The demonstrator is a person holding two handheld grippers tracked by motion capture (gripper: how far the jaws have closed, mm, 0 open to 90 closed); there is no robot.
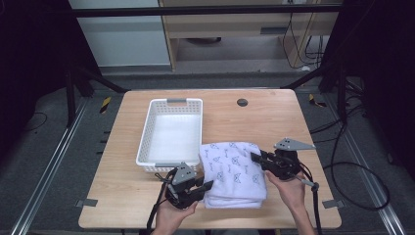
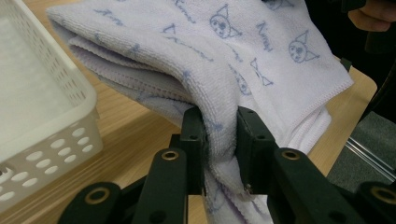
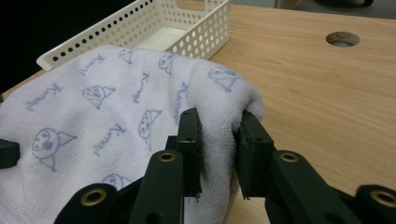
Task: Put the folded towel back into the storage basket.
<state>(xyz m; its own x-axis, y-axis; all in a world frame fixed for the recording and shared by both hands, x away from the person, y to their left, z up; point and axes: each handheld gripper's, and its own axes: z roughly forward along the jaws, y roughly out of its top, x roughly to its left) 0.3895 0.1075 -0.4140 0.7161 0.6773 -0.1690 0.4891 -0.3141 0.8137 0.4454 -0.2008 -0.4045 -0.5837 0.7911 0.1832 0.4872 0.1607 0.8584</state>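
From where I stand, the folded white towel (image 1: 232,172) with its little blue cat-face print sits on the near half of the bench (image 1: 274,117), just to the right of the white perforated basket (image 1: 147,142), whose inside looks bare. The left tool (image 1: 208,186) is clamped on the towel's near-left edge; in the left gripper view the jaws pinch a thick bunch of terry (image 2: 219,135), with the layers sagging below them. The right tool (image 1: 254,157) is clamped on the towel's right-hand edge, and the right gripper view shows the fold (image 3: 217,135) squeezed between the jaws. My guess is the towel is about to be carried into the basket. The risk I see is the fold coming apart: each tool seems to hold a bunch rather than every layer, so the lower layers could droop, drag on the bench or catch on the basket's near rim (image 1: 161,167). If the hands rise unevenly or pull apart, the stack could skew or slip from one grip. A snag on the rim might also shove the light basket away.
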